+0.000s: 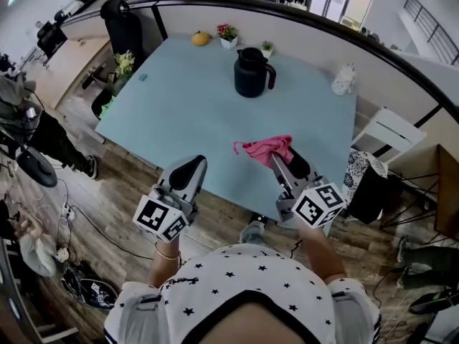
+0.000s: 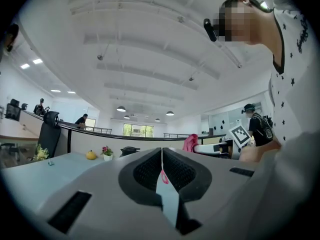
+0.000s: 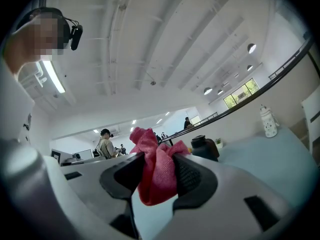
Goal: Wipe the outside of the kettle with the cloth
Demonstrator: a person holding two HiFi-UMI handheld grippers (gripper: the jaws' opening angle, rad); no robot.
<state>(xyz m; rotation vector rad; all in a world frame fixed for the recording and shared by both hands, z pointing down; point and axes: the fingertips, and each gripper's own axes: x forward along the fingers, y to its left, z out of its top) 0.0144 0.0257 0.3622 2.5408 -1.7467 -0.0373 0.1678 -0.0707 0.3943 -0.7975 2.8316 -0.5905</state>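
The right gripper (image 3: 159, 160) is clamped on the pink cloth (image 3: 152, 176). The fabric is pinched between the two black pads, with one bunch sticking up past the jaw tips and another fold hanging down in the gap behind them. In the head view the right gripper (image 1: 277, 156) reaches in from the near edge of the pale blue table (image 1: 179, 113), and the cloth (image 1: 265, 147) sits crumpled at its tip over the near part of the tabletop (whether it touches the surface or hangs just above it cannot be told).

The left gripper (image 2: 161, 156) has its jaws pressed together and grips nothing. In the head view the left gripper (image 1: 189, 168) is at the table's near edge, to the left of the right one and apart from the cloth.

The black kettle (image 1: 252, 72) stands upright on the far part of the table with its lid on and its handle on the right as seen from the head. It is well apart from the cloth and from both grippers, farther out along the line of the right gripper and slightly to its left. In the right gripper view the kettle (image 3: 205, 148) shows just right of the cloth, beyond the jaws. In the left gripper view the kettle (image 2: 130, 150) peeks over the left jaw.

Farther out, a white jar (image 1: 344, 79) stands to the kettle's right. Along the far edge are a small green plant (image 1: 267, 49), a pot of flowers (image 1: 228, 34) and a yellow fruit (image 1: 200, 39). A black chair (image 1: 122, 27) stands off the far left corner.
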